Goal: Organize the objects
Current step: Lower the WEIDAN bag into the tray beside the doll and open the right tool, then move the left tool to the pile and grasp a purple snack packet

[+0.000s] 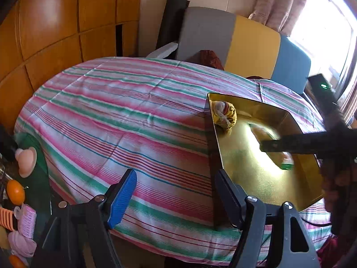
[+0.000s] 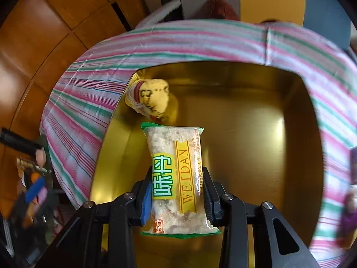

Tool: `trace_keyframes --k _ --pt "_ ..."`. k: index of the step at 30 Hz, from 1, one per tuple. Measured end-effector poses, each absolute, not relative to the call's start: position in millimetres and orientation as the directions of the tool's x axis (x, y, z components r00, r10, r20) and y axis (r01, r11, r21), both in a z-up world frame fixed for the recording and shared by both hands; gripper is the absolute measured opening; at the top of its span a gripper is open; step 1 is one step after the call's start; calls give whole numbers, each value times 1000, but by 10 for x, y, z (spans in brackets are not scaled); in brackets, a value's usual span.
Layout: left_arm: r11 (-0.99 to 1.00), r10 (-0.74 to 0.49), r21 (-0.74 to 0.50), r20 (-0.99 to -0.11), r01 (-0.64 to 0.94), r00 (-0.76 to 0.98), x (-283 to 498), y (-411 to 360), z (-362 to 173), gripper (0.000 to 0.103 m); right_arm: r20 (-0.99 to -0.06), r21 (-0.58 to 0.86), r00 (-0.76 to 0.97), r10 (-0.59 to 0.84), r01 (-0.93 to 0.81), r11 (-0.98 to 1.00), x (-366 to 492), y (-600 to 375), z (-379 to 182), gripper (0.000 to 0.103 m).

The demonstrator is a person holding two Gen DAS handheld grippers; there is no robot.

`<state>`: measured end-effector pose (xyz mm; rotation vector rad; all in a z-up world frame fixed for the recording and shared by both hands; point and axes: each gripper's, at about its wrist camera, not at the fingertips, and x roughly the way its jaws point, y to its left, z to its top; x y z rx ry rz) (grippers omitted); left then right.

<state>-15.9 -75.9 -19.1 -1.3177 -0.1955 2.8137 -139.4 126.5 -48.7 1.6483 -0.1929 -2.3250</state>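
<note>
My right gripper [image 2: 177,178] is shut on a clear snack packet [image 2: 176,174] with a green and yellow "WEIDAN" label, held over the inside of a gold metal tray [image 2: 256,134]. A rolled yellow sock [image 2: 148,100] lies in the tray's far left corner. In the left wrist view the tray [image 1: 245,167] sits on the right of the striped table, with the sock [image 1: 224,115] in it and the right gripper [image 1: 267,145] blurred above it. My left gripper [image 1: 176,192] is open and empty over the striped cloth, beside the tray's left wall.
A pink, green and white striped cloth [image 1: 122,116] covers the round table. At the far left lie rolled pink socks [image 1: 24,230], oranges [image 1: 15,192] and a pink toy [image 1: 25,160]. Grey, yellow and blue chair backs [image 1: 252,44] stand behind, with wooden panels on the left.
</note>
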Motion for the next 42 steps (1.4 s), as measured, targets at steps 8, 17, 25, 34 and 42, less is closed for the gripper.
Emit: trace_keyframes --k 8,17,25,34,42 --pt "-991 87 -130 -780 23 -620 -187 -776 -266 73 -888 380 -256 -383 62 -923 -1684 929 -741 42" --pt "-994 73 -109 -784 22 -616 -189 -738 -282 73 -840 413 -325 -434 135 -901 -1465 1005 -597 51" --pt "-998 43 -58 -764 2 -643 -130 -590 -196 73 -822 231 -466 -328 253 -939 -942 1283 -263 71" --pt "-1000 13 8 -739 -28 -673 -73 -395 -98 73 -797 109 -563 -218 220 -969 -516 1892 -88 76" --pt "-994 57 21 -732 -107 -679 -85 -101 -48 73 -784 62 -617 -68 31 -998 -229 2874 31 77"
